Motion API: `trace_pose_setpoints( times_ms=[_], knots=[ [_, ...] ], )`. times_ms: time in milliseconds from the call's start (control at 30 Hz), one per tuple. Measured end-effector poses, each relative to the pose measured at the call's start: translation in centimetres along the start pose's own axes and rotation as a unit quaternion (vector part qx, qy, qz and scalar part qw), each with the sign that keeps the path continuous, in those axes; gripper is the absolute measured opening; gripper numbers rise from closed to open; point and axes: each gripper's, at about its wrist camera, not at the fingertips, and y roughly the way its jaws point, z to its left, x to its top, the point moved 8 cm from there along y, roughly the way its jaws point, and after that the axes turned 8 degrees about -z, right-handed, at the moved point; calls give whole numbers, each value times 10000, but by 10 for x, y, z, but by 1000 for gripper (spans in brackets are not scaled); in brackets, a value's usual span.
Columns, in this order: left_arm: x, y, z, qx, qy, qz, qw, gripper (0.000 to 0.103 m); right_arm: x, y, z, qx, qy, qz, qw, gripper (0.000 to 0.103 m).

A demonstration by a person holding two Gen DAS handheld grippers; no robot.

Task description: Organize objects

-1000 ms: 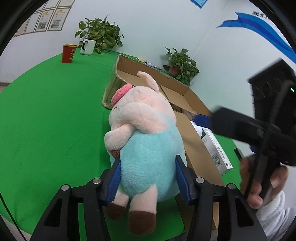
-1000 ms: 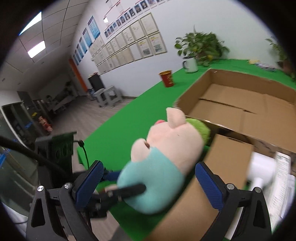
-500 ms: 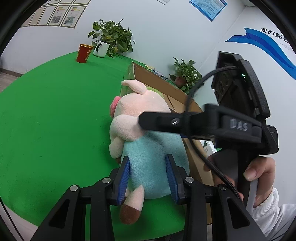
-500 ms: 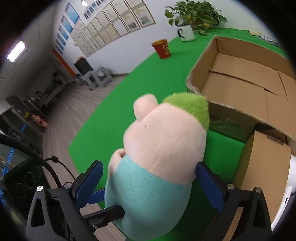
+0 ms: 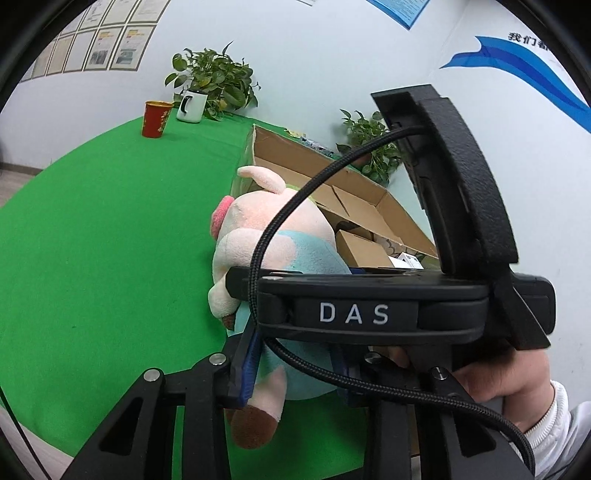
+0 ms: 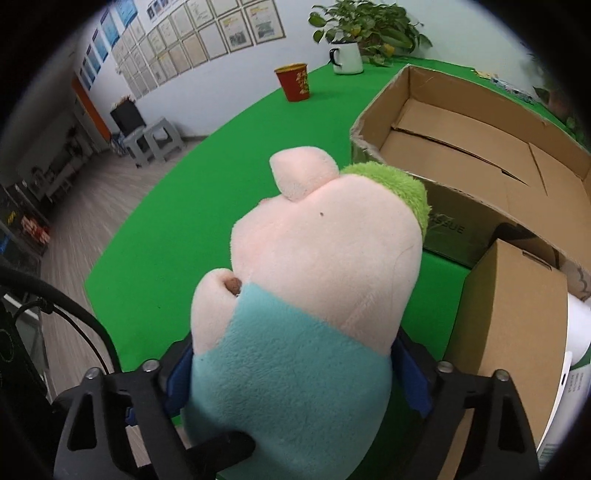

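Closest to me, my left tongs are closed narrowly on the lower teal body of the plush pig, one blue pad pressing its left flank and the pig's brown-soled foot hanging below. I judge the low grip is meant to leave the upper body free for a handover.

My right tongs straddle the same plush pig around its teal middle, blue pads at both flanks. Whether those pads already press or merely stand beside the fabric I cannot tell; the plush fills the gap between them.

The right tool lies crosswise over my left tongs, level, with my right hand gripping its handle from below, just to the right, and its cable looping across the pig's head. The pig is upright, head away from both tongs, held in the air above the green worktop.

Just beyond the pig to the right stands a small closed carton. Past it is the large open cardboard box, apparently empty where visible; I judge it to be the pig's destination.

Farthest from the tongs, a red cup and a white mug in front of a leafy plant stand at the worktop's far edge.
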Motion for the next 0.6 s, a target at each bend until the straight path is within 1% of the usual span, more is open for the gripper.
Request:
trace_pose_setpoints(
  times_ms=[133, 233, 333, 500, 600],
  knots=[
    [4, -1, -13, 88, 234, -59, 9997, 29, 4, -9, -3, 52, 156, -210, 9996, 78],
    [13, -6, -27, 94, 438, -167, 9989, 28, 14, -23, -6, 106, 250, -454, 9986, 77],
    [25, -14, -45, 45, 640, -314, 9974, 28, 27, -39, -6, 30, 235, -765, 9968, 77],
    [62, -11, -74, -98, 999, -615, 9930, 28, 59, -67, -16, -109, 231, -1243, 9919, 77],
    [94, -5, -93, -235, 1223, -870, 9884, 28, 86, -85, -22, -259, 170, -1570, 9871, 77]
  ],
)
